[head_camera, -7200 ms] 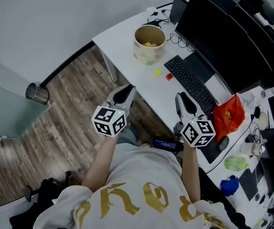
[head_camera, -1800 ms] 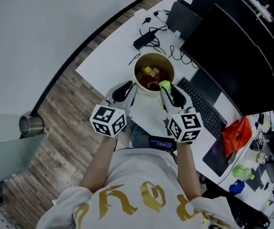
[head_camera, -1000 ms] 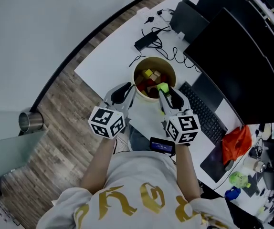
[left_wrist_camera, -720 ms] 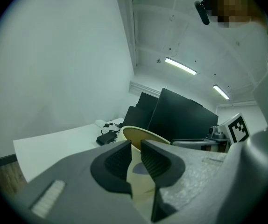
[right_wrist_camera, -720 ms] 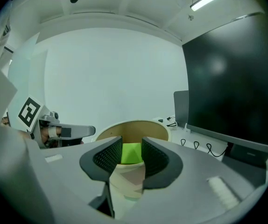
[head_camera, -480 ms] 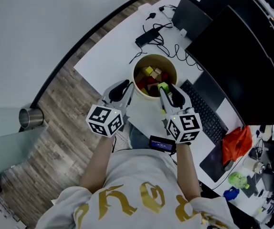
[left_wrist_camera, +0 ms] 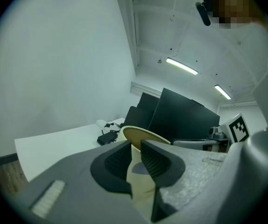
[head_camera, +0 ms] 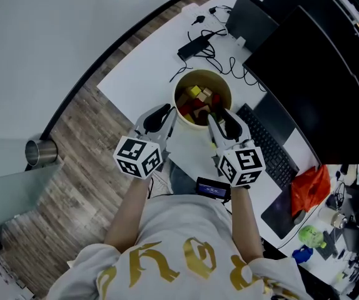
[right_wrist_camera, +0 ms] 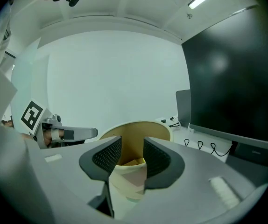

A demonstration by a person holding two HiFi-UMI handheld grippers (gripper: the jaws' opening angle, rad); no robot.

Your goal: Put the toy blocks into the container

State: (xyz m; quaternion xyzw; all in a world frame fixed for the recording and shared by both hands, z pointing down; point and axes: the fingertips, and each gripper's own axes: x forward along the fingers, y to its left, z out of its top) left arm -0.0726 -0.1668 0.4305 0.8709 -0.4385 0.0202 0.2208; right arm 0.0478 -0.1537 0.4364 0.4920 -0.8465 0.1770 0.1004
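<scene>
A tan paper container (head_camera: 177, 95) stands on the white desk (head_camera: 139, 74) and holds several toy blocks (head_camera: 198, 100), yellow and red among them. My right gripper (head_camera: 218, 119) hangs at the container's near right rim. It is open, its jaws have just been opening, and nothing is between them. In the right gripper view the container (right_wrist_camera: 134, 132) shows through the gap of that gripper (right_wrist_camera: 132, 150). My left gripper (head_camera: 167, 114) sits beside the container's left wall, its jaws a narrow gap apart and empty. The left gripper view shows the container (left_wrist_camera: 143, 136) beyond that gripper (left_wrist_camera: 135, 150).
A black keyboard (head_camera: 273, 149) and a large monitor (head_camera: 311, 61) lie right of the container. A power adapter with cables (head_camera: 195, 45) is behind it. A red bag (head_camera: 308, 183) sits further right. On the wooden floor to the left stands a metal bin (head_camera: 40, 152).
The green block that sat between my right gripper's jaws is gone from them. Both grippers stay where they were by the container.
</scene>
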